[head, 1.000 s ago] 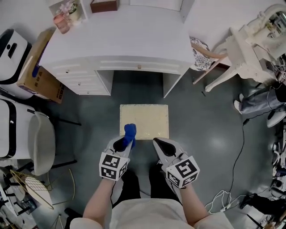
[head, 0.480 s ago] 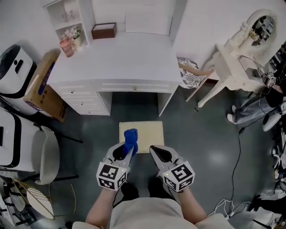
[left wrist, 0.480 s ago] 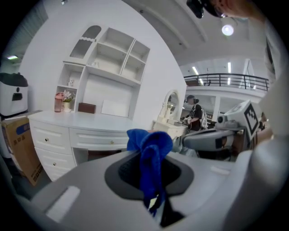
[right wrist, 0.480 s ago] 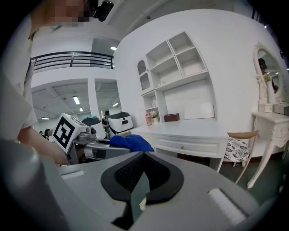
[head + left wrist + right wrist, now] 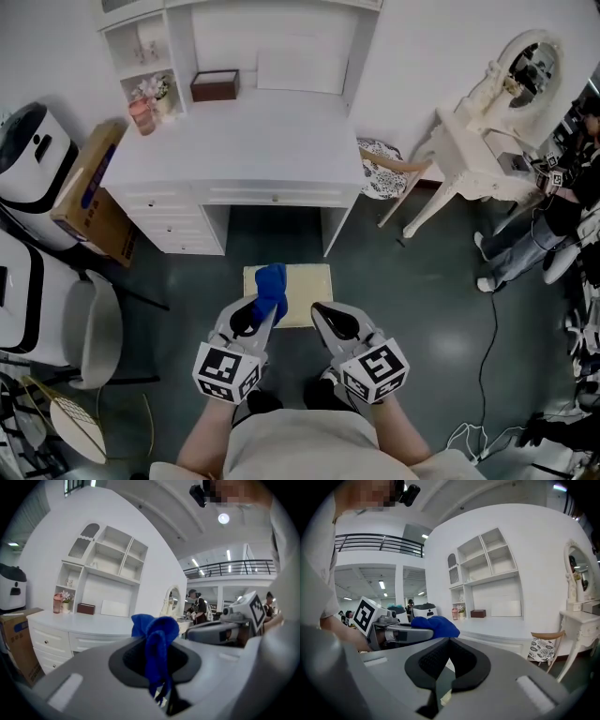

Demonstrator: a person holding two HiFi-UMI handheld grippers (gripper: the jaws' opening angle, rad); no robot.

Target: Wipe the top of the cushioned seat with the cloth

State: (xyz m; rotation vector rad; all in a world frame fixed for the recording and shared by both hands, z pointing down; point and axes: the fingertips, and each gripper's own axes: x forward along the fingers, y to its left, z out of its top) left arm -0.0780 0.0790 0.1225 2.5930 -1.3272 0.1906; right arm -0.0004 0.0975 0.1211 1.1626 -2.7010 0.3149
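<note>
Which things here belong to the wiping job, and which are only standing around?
For the job: blue cloth, gripped by the left claw; cushioned seat; right claw, shut, empty.
Only standing around: white desk; cardboard box; brown box; patterned chair.

The right gripper has its jaws pressed together, with nothing between them. Just beyond it on the left, the left gripper pinches a blue cloth that is bunched at its tip. Behind stand a white desk under wall shelves and, further right, a wooden chair.
</note>
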